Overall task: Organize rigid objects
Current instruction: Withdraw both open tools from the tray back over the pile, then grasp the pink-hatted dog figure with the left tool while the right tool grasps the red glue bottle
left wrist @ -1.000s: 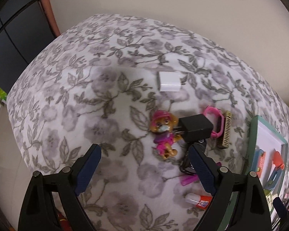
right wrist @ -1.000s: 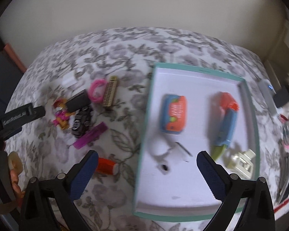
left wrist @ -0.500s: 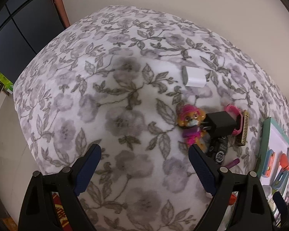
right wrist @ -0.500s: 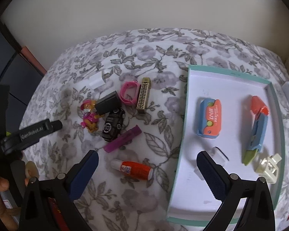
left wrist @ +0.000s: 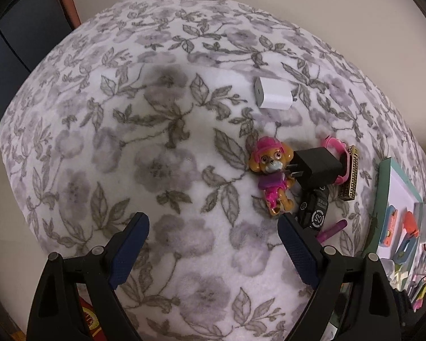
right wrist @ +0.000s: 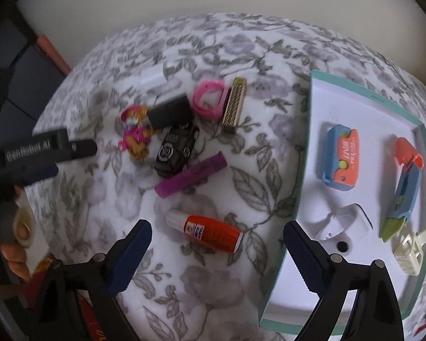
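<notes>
Loose items lie on the floral cloth: a toy puppy (left wrist: 271, 172) (right wrist: 135, 133), a black charger (left wrist: 318, 167) (right wrist: 170, 112), a white charger (left wrist: 272, 96), a pink ring (right wrist: 208, 101), a gold comb (right wrist: 235, 105), a black toy car (right wrist: 176, 150), a purple stick (right wrist: 191, 174) and an orange glue tube (right wrist: 206, 231). A teal-rimmed white tray (right wrist: 305, 153) (left wrist: 383, 193) holds several items. My left gripper (left wrist: 213, 251) is open and empty, short of the puppy. My right gripper (right wrist: 217, 257) is open and empty, just in front of the glue tube.
The left gripper's body (right wrist: 42, 150) shows at the left of the right wrist view, with the hand holding it. The cloth drops off at the left edge. A beige wall stands behind. Clutter lies right of the tray (left wrist: 423, 272).
The left gripper swung left then eased back toward the puppy. The right gripper moved left from over the tray to the glue tube. Both stayed open.
</notes>
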